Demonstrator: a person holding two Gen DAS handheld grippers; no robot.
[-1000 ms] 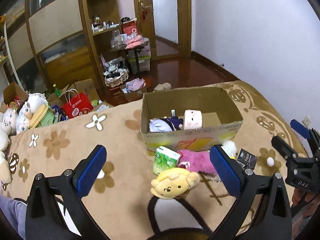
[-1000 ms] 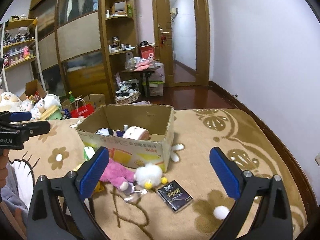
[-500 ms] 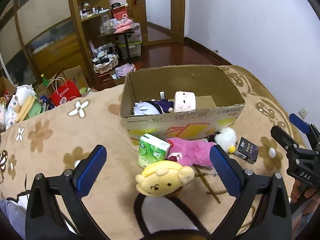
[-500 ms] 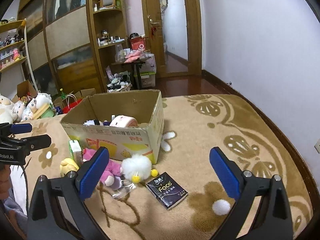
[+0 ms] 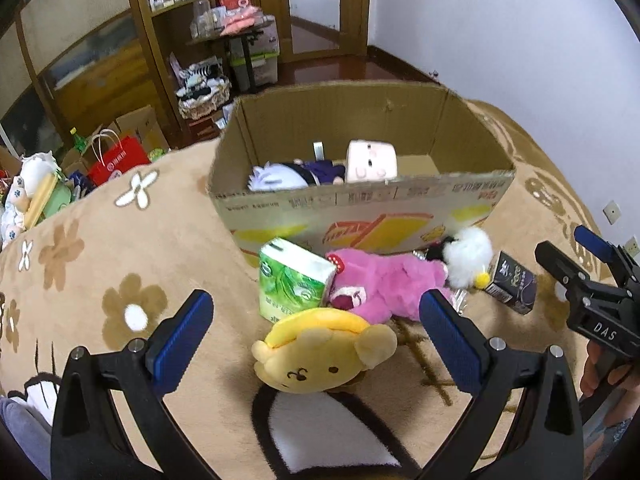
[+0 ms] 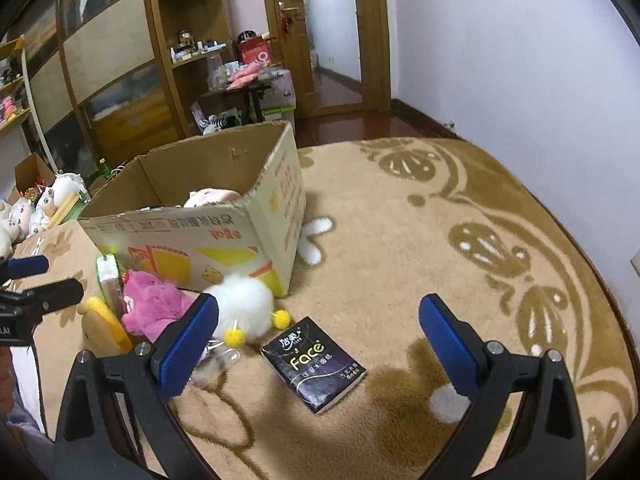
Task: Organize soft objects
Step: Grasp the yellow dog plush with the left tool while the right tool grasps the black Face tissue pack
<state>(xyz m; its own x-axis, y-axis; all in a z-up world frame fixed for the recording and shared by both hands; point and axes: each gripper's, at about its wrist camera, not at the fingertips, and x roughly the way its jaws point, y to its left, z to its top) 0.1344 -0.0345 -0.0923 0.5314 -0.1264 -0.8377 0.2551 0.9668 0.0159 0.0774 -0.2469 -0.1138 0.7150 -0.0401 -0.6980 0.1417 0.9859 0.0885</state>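
Your left gripper (image 5: 316,330) hovers with fingers spread wide over a yellow plush (image 5: 324,354) on the tan carpet (image 5: 160,240). Beyond it lie a green tissue pack (image 5: 294,280), a pink plush (image 5: 384,286) and a white pompom toy (image 5: 468,258), against the cardboard box (image 5: 360,208). Your right gripper (image 6: 318,334), also spread, frames a black tissue pack (image 6: 314,364).

Before my jaws: yellow plush head (image 5: 324,360) lying face-up on the rug, green tissue pack (image 5: 294,280) upright behind it, pink plush (image 5: 384,284) and white pompom (image 5: 468,258) against the cardboard box (image 5: 360,208).
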